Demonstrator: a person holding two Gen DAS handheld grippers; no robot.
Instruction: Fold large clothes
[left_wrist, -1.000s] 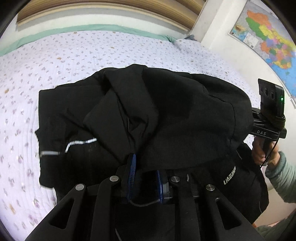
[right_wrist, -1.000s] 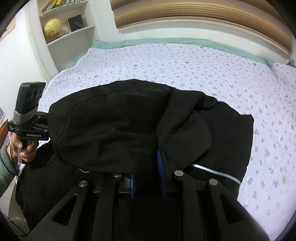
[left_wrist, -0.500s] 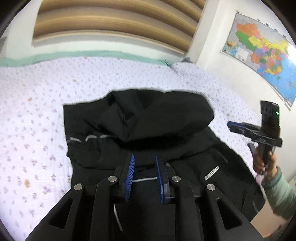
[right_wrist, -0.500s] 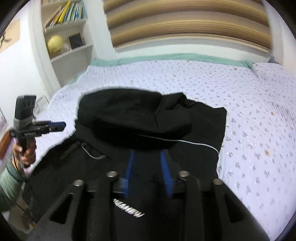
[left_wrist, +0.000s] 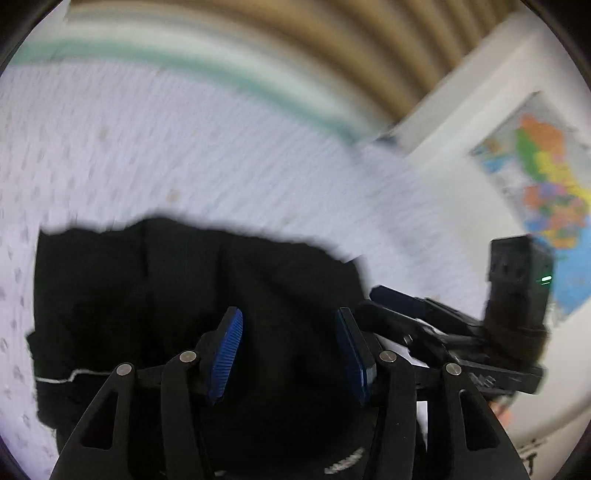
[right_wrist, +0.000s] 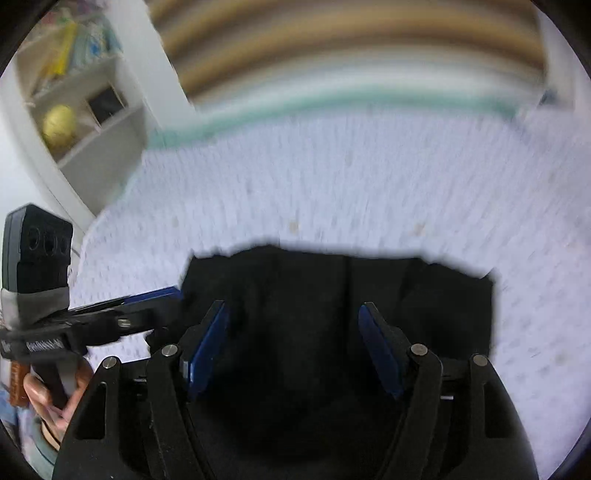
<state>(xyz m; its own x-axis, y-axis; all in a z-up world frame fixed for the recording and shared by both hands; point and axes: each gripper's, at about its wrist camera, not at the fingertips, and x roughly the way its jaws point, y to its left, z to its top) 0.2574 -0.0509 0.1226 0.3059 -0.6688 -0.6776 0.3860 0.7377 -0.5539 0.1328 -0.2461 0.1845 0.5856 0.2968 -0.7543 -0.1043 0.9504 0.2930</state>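
shelf (right_wrist: 99, 147) holds a yellow ball (right_wrist: 59, 123) (blurred) — black garment (right_wrist: 332, 295) on bed (right_wrist: 332, 184).

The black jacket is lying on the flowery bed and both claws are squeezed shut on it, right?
Not quite. The black jacket does lie on the flowery bed, but both claws have just been opening and hold nothing: the left wrist view shows the left claw open, the right wrist view the right claw open.

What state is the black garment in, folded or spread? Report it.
Folded. The black garment lies doubled over on the bed; the open right gripper holds nothing.
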